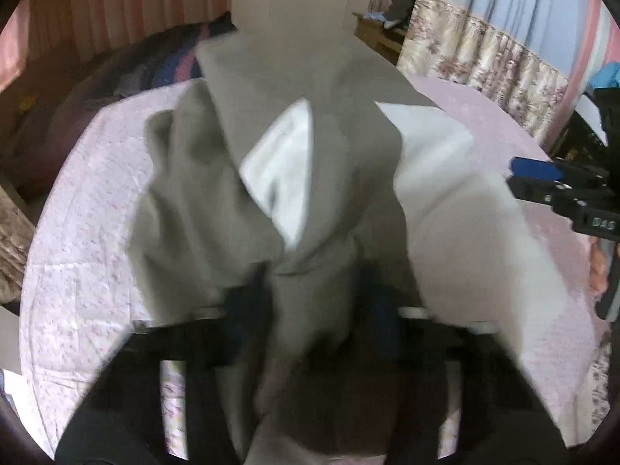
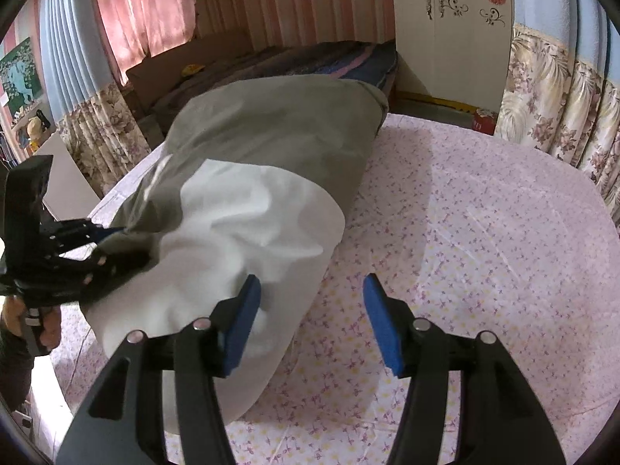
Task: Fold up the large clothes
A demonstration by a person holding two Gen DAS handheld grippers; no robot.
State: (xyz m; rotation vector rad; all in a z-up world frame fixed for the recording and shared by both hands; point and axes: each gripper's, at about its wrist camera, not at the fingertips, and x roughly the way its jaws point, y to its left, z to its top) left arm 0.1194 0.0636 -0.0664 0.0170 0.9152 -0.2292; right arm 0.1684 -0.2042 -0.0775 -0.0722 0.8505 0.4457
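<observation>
Left gripper (image 2: pixel 116 240): jaws clamped on a bunched fold of the grey garment (image 2: pixel 271 124); fingers mostly buried in cloth.
Right gripper (image 2: pixel 310 310): jaws apart, nothing between them; left blue pad (image 2: pixel 242 323) touching the white lining (image 2: pixel 252 224), right pad over bare sheet. Its body, seen from the left wrist, carries the lettering "DAS" (image 1: pixel 600 225).
Grey garment: heaped along the bed, white lining turned outward at the near end.
Bedsheet (image 2: pixel 484 232): pink, small floral print.
Wardrobe (image 2: pixel 453 19): white, scrollwork decals, no legible text.

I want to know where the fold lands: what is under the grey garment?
The grey garment and its white lining lie on the pink floral bedsheet. Anything beneath the cloth is covered.
</observation>
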